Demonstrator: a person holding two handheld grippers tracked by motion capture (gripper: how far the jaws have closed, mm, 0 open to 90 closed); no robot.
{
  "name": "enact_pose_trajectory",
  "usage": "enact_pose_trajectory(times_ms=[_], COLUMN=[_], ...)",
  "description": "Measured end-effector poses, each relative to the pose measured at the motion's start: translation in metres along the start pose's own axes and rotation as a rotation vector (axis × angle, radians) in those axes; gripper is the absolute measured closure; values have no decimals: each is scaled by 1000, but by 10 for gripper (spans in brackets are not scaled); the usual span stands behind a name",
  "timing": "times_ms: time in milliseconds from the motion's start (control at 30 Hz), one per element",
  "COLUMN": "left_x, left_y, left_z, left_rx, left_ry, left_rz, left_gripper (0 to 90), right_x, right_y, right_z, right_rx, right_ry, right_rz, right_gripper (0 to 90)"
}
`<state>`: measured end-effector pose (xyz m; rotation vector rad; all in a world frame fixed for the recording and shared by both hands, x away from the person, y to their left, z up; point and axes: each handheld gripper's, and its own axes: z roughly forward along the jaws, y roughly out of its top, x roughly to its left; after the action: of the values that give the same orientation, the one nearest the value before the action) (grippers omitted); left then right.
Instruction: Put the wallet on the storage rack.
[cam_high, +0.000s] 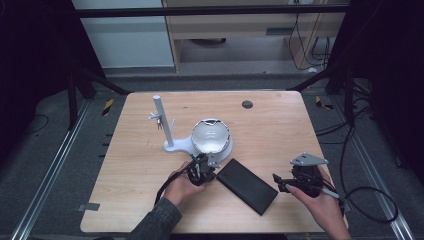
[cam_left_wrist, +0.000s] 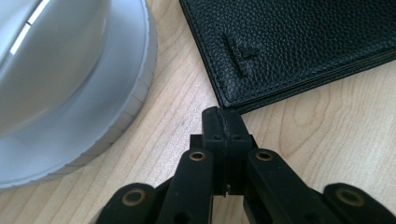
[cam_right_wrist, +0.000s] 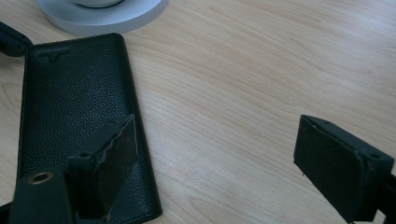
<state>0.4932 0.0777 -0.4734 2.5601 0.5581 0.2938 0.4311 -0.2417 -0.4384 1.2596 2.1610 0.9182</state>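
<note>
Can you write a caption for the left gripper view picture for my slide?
The shut left gripper points at the corner of a black leather wallet beside a round grey base.

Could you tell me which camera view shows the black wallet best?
The high view: the whole wallet lies flat on the table between the left gripper and right gripper. The left gripper view shows one corner and its embossed mark; the right gripper view shows most of it, partly behind a jaw.
</note>
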Motion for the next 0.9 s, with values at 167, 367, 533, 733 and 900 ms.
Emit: enact_pose_trajectory(times_ms=[167, 367, 533, 733, 900], left_x=[0, 1, 1, -4, -5], left_y=[3, 14, 34, 58, 69], left_z=[-5, -17, -13, -3, 1], left_rx=[-44, -170, -200, -209, -229], left_ry=[-13, -43, -63, -73, -78], left_rz=[-15, -62, -65, -45, -59], left_gripper=[900, 900, 897, 884, 886], right_x=[4, 21, 31, 43, 57], right_y=[1, 9, 20, 37, 48], right_z=[1, 5, 5, 8, 26], right_rx=[6, 17, 30, 86, 196], right_ry=[9, 55, 84, 133, 159], right_rz=[-3, -46, -73, -122, -212], right_gripper=[138, 135, 132, 115, 176])
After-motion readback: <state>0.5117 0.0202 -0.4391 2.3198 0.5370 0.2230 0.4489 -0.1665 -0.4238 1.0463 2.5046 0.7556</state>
